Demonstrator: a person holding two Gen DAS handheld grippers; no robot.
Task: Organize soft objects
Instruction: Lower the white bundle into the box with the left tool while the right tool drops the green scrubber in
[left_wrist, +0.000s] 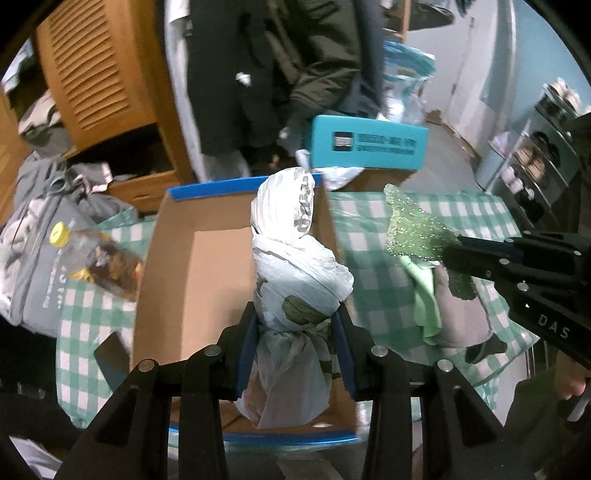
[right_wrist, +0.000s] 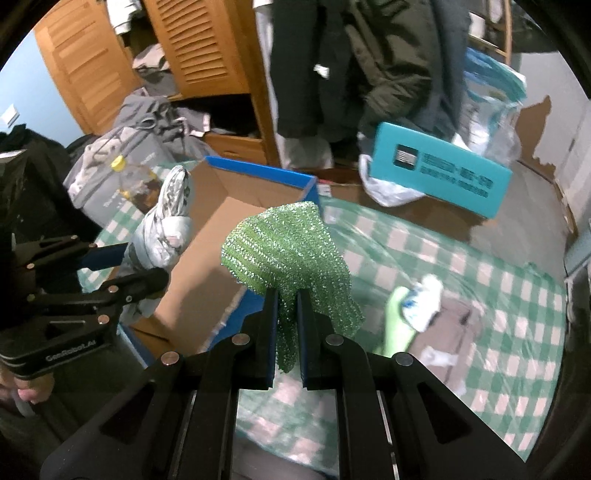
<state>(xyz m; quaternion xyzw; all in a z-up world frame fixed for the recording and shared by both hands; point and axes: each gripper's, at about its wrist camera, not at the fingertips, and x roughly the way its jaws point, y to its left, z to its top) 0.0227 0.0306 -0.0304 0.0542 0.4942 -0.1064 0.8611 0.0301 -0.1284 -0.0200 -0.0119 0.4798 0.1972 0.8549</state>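
Green-checked table (left_wrist: 373, 258) across the middle and right of both views, under clear plastic sheeting. On it, filling the centre left, open cardboard box (left_wrist: 199, 280) with blue rim, apparently empty inside.

Behind, in the upper part of both views: wooden louvred wardrobe (left_wrist: 96, 70), dark coats (left_wrist: 280, 66) hanging, teal carton (left_wrist: 365, 144) at centre right. At left edge, grey bag (left_wrist: 33, 258) with a yellow-capped bottle (left_wrist: 92, 258) lying beside it.

Centre of the left view: white bag (left_wrist: 295, 266), knotted plastic, bundled with something dark green showing through. Held over the box, gripped around its lower waist by the left gripper (left_wrist: 295, 347), jaws partly open and pressed against both sides. Likely light, crinkly and slippery; squashes under pressure, so the knotted neck or narrow waist seems the surest hold.

Centre of the right view: green scourer (right_wrist: 288, 258), a glittery mesh cloth, raised above the table near the box's right wall. Pinched at its lower edge in the right gripper (right_wrist: 287, 314), jaws closed almost fully on the thin mesh. Looks featherlight and limp yet rough, unlikely to slip; any edge serves as a hold.

Lower right on the table: lime cloth (left_wrist: 424, 295) atop a grey cloth (left_wrist: 461, 317), plus a crumpled white and blue item (right_wrist: 424, 302), too blurred to identify. All probably soft, still waiting outside the box.
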